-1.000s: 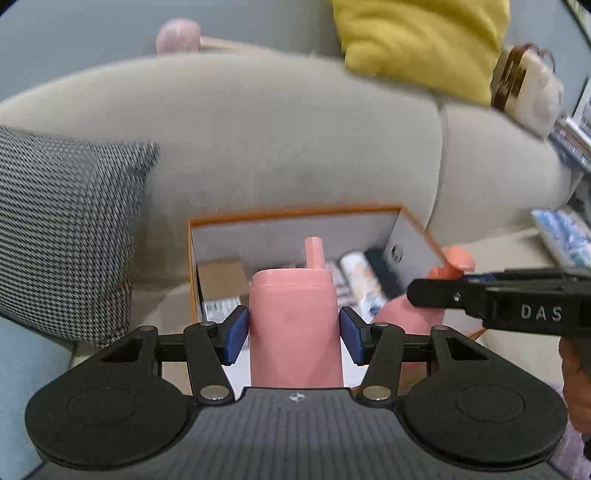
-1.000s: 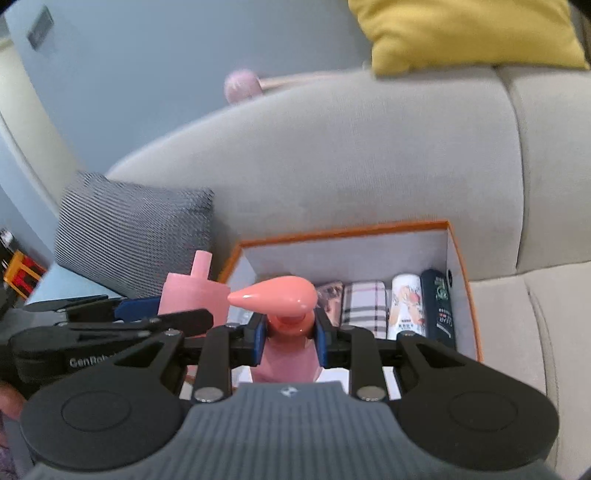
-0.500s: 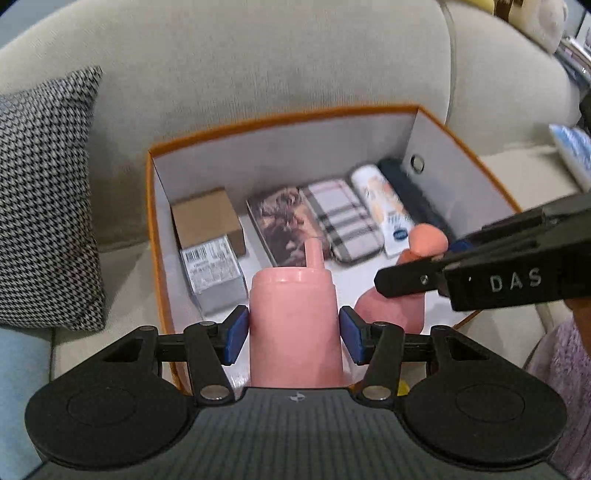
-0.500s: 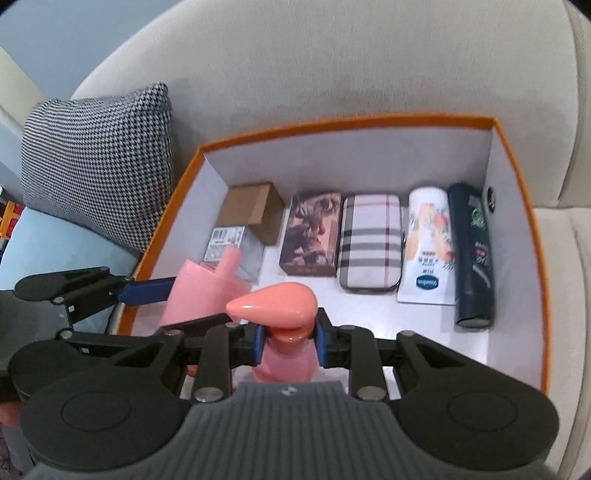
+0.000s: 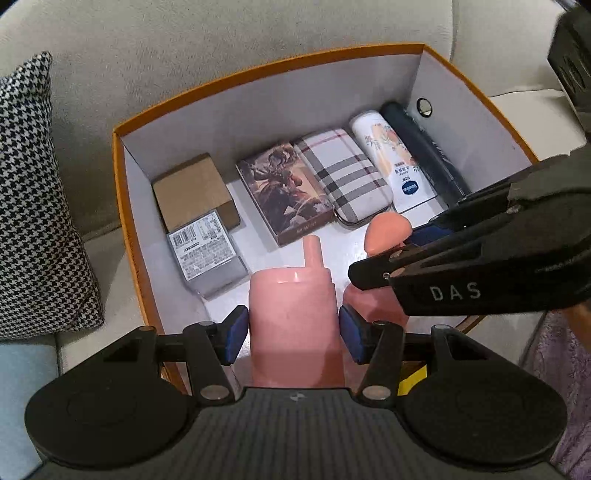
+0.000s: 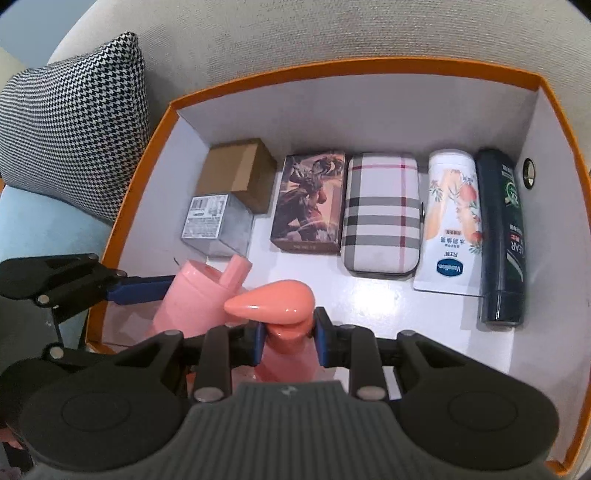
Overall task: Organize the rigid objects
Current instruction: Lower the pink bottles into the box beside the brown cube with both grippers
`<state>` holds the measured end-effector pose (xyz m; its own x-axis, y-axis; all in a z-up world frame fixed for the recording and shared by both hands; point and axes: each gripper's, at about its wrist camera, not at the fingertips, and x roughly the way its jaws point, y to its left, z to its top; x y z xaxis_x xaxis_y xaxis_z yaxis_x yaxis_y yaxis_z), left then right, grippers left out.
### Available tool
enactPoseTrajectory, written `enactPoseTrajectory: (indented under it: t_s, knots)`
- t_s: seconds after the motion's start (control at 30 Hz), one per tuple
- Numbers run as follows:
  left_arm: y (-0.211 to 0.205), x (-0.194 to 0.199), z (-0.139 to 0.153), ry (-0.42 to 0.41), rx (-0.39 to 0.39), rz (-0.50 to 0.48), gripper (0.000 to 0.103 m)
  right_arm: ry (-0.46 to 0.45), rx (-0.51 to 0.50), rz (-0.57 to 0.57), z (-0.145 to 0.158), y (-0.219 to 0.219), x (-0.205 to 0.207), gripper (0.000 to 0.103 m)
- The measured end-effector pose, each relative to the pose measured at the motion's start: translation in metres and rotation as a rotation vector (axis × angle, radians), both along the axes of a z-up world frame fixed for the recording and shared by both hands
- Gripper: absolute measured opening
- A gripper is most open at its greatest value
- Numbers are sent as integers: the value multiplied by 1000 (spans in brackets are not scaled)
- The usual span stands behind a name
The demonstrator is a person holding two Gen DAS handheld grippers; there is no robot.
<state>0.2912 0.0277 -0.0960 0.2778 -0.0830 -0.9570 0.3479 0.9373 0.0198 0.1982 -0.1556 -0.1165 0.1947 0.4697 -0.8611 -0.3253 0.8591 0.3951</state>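
Note:
My left gripper (image 5: 293, 334) is shut on a pink bottle (image 5: 295, 317) with a narrow spout, held over the near part of an orange box (image 5: 258, 77) with a white inside. My right gripper (image 6: 288, 341) is shut on the neck of a pink pump bottle (image 6: 275, 301), just right of the first bottle (image 6: 195, 295). The pump bottle (image 5: 388, 230) and right gripper body (image 5: 480, 269) cross the left wrist view. Both bottles hang above the box floor (image 6: 369, 299).
Along the box's far side lie a brown carton (image 6: 236, 175), a grey barcode box (image 6: 216, 225), a picture box (image 6: 310, 205), a plaid case (image 6: 382, 212), a white tube (image 6: 452, 221) and a dark bottle (image 6: 504, 236). A houndstooth cushion (image 6: 74, 110) leans on the beige sofa (image 6: 332, 33).
Both grippers have tilted down and moved forward over the box with their bottles. The view went from the sofa back to the box interior, which now looks closer.

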Motion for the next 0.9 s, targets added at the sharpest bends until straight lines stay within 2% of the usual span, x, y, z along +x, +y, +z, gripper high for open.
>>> enactPoseTrajectory:
  t_s: [0.2, 0.4, 0.53, 0.6, 0.73, 0.83, 0.9]
  knots:
    - [4, 10, 2, 60, -25, 2, 62, 23, 29, -21, -7, -1, 10, 29]
    - [-1, 8, -1, 89, 32, -40, 65, 39, 46, -45, -15, 3, 18, 29]
    - [4, 13, 0, 112, 5, 21, 68, 84, 69, -74, -25, 2, 23, 29]
    - [1, 14, -1, 131, 18, 18, 69, 113, 81, -82, -30, 2, 24, 29]
    - [-3, 13, 0, 95, 46, -51, 64, 128, 90, -77, -28, 1, 24, 30]
    - [-4, 7, 7, 50, 48, -164, 64, 143, 77, -76, -30, 0, 25, 35]
    - [-6, 1, 11, -8, 79, -254, 64, 146, 75, -72, -30, 0, 25, 35]
